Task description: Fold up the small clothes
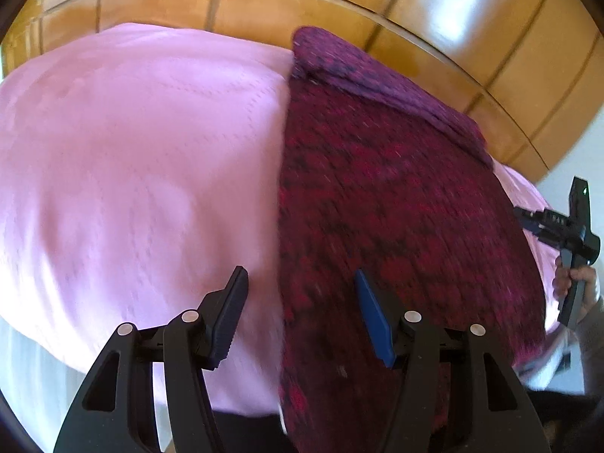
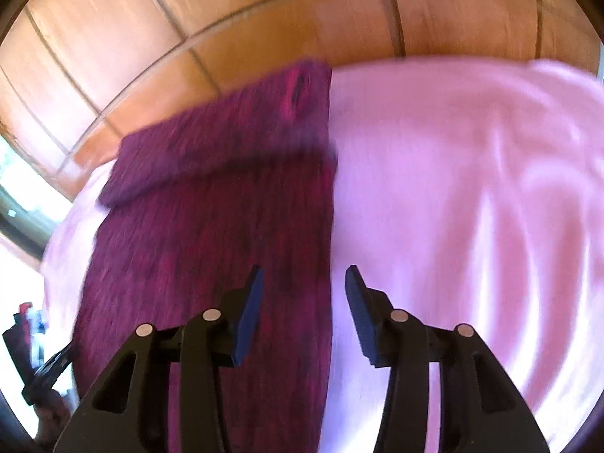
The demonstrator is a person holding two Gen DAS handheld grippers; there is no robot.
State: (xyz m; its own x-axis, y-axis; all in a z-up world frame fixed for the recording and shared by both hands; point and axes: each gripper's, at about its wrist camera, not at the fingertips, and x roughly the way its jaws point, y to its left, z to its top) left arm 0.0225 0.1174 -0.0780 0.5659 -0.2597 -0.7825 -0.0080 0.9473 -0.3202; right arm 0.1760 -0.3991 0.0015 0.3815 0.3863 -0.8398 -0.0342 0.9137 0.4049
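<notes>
A dark red and purple knitted garment [image 1: 396, 204] lies flat on a pink sheet [image 1: 132, 173], with its far end folded over into a purple band [image 1: 377, 79]. My left gripper [image 1: 300, 294] is open and empty, hovering over the garment's left edge. In the right wrist view the garment [image 2: 211, 226] lies on the left with its folded band [image 2: 226, 139] at the far end. My right gripper [image 2: 304, 290] is open and empty over the garment's right edge. The right gripper also shows at the right edge of the left wrist view [image 1: 566, 234].
The pink sheet [image 2: 472, 207] covers a bed. A wooden panelled wall or headboard [image 1: 302, 3] stands behind it and also shows in the right wrist view [image 2: 188, 30]. The left gripper's body [image 2: 41, 362] shows at the lower left of the right wrist view.
</notes>
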